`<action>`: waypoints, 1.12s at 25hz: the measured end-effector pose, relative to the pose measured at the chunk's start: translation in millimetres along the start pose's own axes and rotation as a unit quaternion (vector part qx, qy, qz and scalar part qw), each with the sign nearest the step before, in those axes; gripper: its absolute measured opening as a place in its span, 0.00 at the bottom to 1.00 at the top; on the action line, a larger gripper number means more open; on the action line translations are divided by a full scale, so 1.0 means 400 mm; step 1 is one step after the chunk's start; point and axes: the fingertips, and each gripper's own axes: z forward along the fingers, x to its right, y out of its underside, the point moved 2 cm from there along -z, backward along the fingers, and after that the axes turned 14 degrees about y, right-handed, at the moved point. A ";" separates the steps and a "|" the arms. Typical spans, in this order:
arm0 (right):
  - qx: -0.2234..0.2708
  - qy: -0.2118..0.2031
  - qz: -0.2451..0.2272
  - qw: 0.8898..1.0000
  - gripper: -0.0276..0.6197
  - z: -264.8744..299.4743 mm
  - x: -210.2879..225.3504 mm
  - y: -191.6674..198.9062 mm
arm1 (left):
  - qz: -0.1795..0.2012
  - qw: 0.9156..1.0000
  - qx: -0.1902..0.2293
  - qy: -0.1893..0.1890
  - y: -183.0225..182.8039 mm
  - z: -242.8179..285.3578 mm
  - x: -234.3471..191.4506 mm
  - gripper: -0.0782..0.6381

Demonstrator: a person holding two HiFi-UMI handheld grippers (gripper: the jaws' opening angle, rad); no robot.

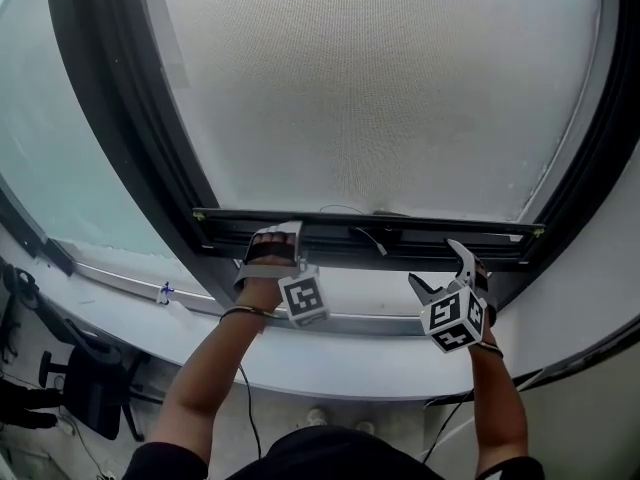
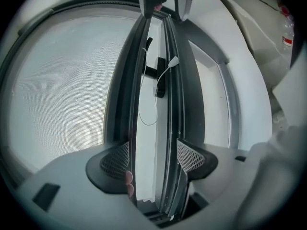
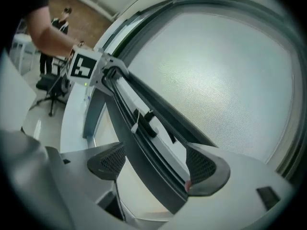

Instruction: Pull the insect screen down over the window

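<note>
Insect screen (image 1: 380, 98) covers nearly the whole pane, its bottom bar (image 1: 420, 230) just above the sill (image 1: 370, 296), full seating unclear; left hand-held gripper (image 2: 153, 155) pinches that bar, right hand-held gripper (image 3: 156, 158) straddles it, jaws spread, pads not pressing

Left gripper (image 1: 274, 234) level, jaws in a wide clamp; right gripper (image 1: 435, 263) askew alongside, jaws apart.

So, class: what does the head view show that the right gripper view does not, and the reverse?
Only the head view: the marker cube on the right gripper, and the person's right forearm. Only the right gripper view: its pads either side of the bottom bar, and a bystander behind. Both: the insect screen, that bar and the left gripper.
</note>
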 end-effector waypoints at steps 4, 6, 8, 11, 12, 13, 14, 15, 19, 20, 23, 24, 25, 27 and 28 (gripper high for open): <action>0.030 -0.027 0.096 0.995 0.65 0.005 -0.035 -0.039 | -0.006 1.000 0.004 0.001 -0.001 -0.002 -0.001 0.53; 0.037 -0.030 0.124 0.991 0.65 0.015 -0.046 -0.050 | -0.004 1.000 0.002 -0.005 0.000 0.000 -0.007 0.53; 0.041 -0.032 0.150 0.987 0.63 0.022 -0.054 -0.059 | -0.004 1.000 0.002 -0.005 0.000 0.000 -0.007 0.53; 0.041 -0.039 0.170 0.984 0.41 0.032 -0.072 -0.070 | -0.005 1.000 0.002 -0.002 0.000 -0.001 -0.003 0.53; 0.039 -0.043 0.168 0.984 0.41 0.037 -0.081 -0.072 | -0.005 1.000 0.000 -0.003 -0.001 0.000 -0.004 0.53; 0.037 -0.046 0.164 0.985 0.41 0.044 -0.090 -0.074 | -0.005 1.000 0.000 -0.002 -0.003 0.000 -0.005 0.53; 0.035 -0.048 0.162 0.985 0.39 0.052 -0.098 -0.076 | -0.005 1.000 0.002 -0.001 -0.005 -0.001 -0.007 0.53; 0.033 -0.048 0.162 0.985 0.36 0.060 -0.104 -0.078 | -0.005 1.000 0.003 0.000 -0.007 -0.002 -0.008 0.53; 0.016 -0.052 0.171 0.984 0.25 0.095 -0.118 -0.077 | -0.004 1.000 0.001 0.000 -0.005 -0.003 -0.011 0.53; 0.010 -0.060 0.171 0.983 0.25 0.103 -0.125 -0.074 | -0.004 1.000 -0.001 0.001 -0.005 -0.003 -0.011 0.53; -0.006 -0.077 0.166 0.983 0.25 0.120 -0.143 -0.066 | -0.003 1.000 -0.005 0.003 -0.005 -0.003 -0.008 0.53; -0.009 -0.077 0.162 0.984 0.25 0.126 -0.147 -0.063 | -0.003 1.000 -0.005 0.003 -0.005 -0.002 -0.008 0.53; -0.010 -0.077 0.158 0.984 0.25 0.132 -0.150 -0.062 | -0.004 1.000 -0.004 0.002 -0.006 -0.002 -0.009 0.53; -0.013 -0.075 0.152 0.985 0.23 0.145 -0.157 -0.060 | -0.007 1.000 -0.004 -0.002 -0.004 -0.002 -0.013 0.53; -0.015 -0.074 0.151 0.986 0.21 0.150 -0.159 -0.059 | -0.006 1.000 -0.005 -0.004 -0.004 -0.002 -0.014 0.53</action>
